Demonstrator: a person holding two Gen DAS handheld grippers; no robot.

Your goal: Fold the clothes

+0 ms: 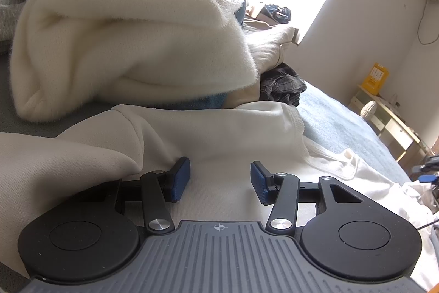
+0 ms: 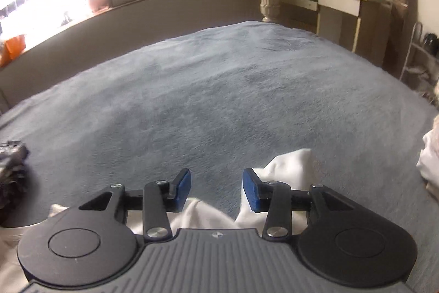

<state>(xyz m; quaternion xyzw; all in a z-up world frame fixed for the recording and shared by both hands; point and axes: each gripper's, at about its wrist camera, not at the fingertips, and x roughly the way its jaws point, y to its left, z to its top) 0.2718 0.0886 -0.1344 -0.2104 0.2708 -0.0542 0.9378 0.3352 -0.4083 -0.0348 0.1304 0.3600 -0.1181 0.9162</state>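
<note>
Both my claws stand apart, gripping nothing: left gripper [image 1: 220, 181] over the cream sweatshirt [image 1: 208, 136], right gripper [image 2: 216, 190] above its white edge [image 2: 288, 164]. Risk: the fluffy sweater [image 1: 123, 45] slumps onto my fold.

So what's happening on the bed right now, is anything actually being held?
Nothing is held. The left claw is open over a cream sweatshirt spread on the grey-blue blanket, with a fluffy white garment heaped behind it. The right claw is open too, above a white garment's edge, with bare blanket ahead. No fold is under way.
</note>
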